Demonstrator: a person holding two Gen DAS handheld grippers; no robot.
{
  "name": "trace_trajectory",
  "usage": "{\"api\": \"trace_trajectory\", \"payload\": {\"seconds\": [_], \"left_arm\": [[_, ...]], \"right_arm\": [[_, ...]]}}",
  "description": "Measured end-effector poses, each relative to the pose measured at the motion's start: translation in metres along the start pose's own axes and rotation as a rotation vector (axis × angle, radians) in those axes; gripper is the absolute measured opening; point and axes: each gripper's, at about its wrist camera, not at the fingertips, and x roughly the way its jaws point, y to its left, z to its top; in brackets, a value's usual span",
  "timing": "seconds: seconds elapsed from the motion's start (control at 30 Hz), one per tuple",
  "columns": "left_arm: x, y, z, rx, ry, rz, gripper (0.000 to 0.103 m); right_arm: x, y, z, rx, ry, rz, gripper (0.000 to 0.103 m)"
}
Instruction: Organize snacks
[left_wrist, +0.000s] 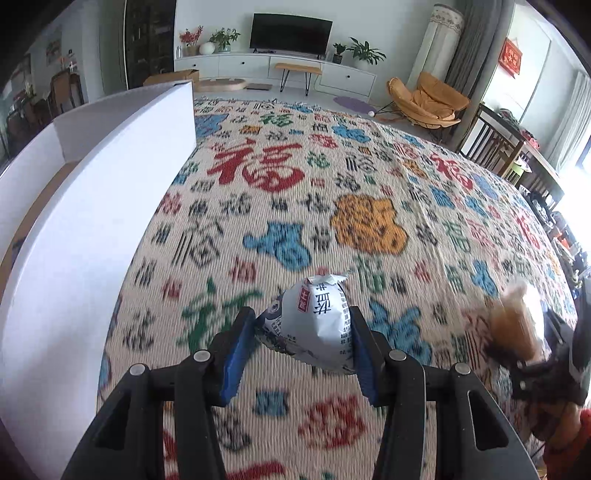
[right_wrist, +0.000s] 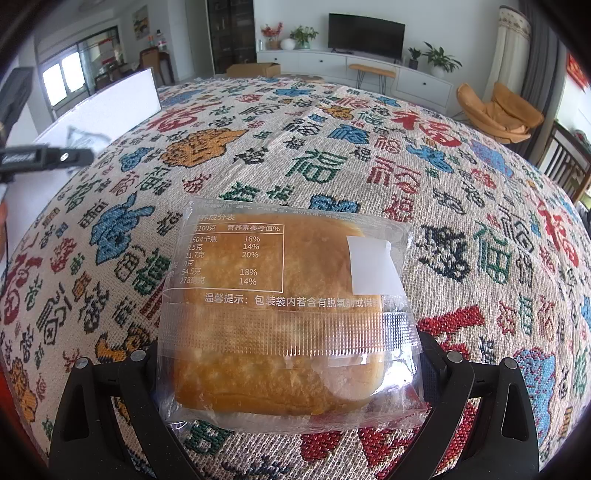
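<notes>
the left gripper (left_wrist: 303, 328) is clamped on a white snack packet (left_wrist: 317, 325) above the patterned cloth (left_wrist: 295, 184); carry it level over the white box (left_wrist: 92, 192) wall before releasing. the right gripper (right_wrist: 291, 373) seems, though its tips are hidden, to pinch the wrapped bread (right_wrist: 280, 314); keep it well apart

The woven cloth (right_wrist: 461, 206) is beige, patterned with red, blue, green, orange and black Chinese characters. The bread (right_wrist: 280, 332) is golden-brown in clear wrap with white print. The snack packet (left_wrist: 317, 325) is pale grey-white with dark lettering and a red label. The box (left_wrist: 92, 206) is white.
</notes>
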Motion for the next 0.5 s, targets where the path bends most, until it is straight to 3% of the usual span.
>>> {"api": "trace_trajectory", "payload": {"seconds": [0.17,0.23,0.27,0.33,0.37,0.5], "left_arm": [[-0.003,-0.024,-0.053,0.03,0.002,0.082,0.056],[0.009,-0.027,-0.063,0.041,0.011,0.104,0.073],[0.011,-0.029,-0.067,0.055,-0.008,0.121,0.076],[0.016,-0.033,-0.071,0.083,-0.006,0.151,0.099],[0.018,-0.031,-0.071,0.072,-0.002,0.161,0.103],[0.018,-0.026,-0.072,0.066,-0.007,0.144,0.103]], "right_arm": [[-0.001,0.001,0.0,-0.001,0.0,-0.001,0.099],[0.003,-0.001,0.0,0.0,0.0,-0.001,0.099],[0.003,-0.001,0.0,0.0,0.0,-0.001,0.099],[0.003,-0.001,0.0,0.0,0.0,-0.001,0.099],[0.003,-0.001,0.0,0.0,0.0,0.0,0.099],[0.001,0.0,0.0,0.0,0.0,-0.001,0.099]]}}
